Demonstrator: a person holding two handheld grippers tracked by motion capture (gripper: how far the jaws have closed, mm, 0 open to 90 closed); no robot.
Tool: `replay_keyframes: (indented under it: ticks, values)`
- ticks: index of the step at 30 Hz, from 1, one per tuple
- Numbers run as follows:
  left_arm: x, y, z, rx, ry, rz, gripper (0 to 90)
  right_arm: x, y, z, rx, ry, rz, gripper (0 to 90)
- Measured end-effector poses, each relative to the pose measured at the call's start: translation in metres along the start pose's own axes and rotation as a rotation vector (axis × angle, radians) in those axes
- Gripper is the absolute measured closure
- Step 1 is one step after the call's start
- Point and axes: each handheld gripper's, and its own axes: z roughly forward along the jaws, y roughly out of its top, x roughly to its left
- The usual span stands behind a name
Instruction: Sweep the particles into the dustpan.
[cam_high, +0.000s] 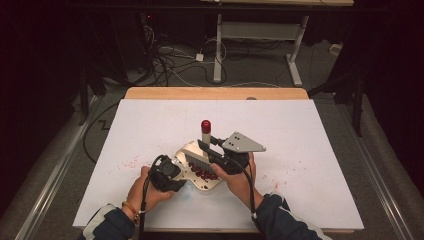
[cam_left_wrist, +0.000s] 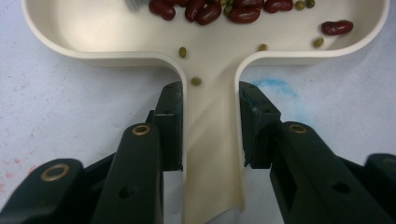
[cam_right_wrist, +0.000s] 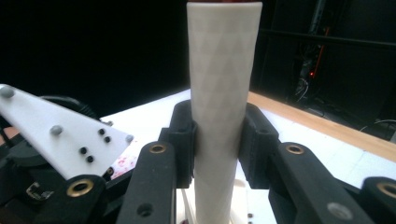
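Note:
A cream dustpan lies flat on the white table sheet, with red kidney beans and a few small green beans in its tray. My left gripper is shut on the dustpan's handle, one pad on each side. In the high view the left gripper sits at the near-left of the dustpan, where the beans lie. My right gripper is shut on the upright white handle of a brush. The brush has a red cap, and its bristles rest on the pan by the right gripper.
Reddish specks mark the sheet at the left and the right. A blue smudge lies beside the dustpan handle. The table's wooden far edge faces a desk frame and floor cables. A grey three-cornered plate is above the right hand.

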Motion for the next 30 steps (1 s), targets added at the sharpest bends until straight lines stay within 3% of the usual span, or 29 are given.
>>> replay_keyframes:
  ticks: [7, 11, 21, 27, 30]
  values:
    - [0.004, -0.004, -0.003, -0.027, -0.001, 0.024, 64.2, -0.019, 0.013, -0.015, -0.050, -0.020, 0.025, 70.1]
    - [0.010, -0.009, -0.006, -0.039, 0.000, 0.011, 64.3, -0.029, 0.022, -0.028, -0.069, -0.024, 0.028, 70.1]
    - [0.022, -0.029, -0.022, -0.040, 0.015, 0.017, 64.3, -0.050, 0.035, -0.076, -0.055, -0.017, 0.009, 70.1]
    - [0.020, -0.039, -0.024, -0.042, 0.003, 0.032, 64.2, -0.060, 0.033, -0.110, -0.019, 0.027, 0.029, 70.1]
    - [0.020, -0.044, -0.025, -0.041, 0.002, 0.033, 64.2, -0.061, 0.031, -0.128, 0.001, 0.081, 0.024, 70.0]
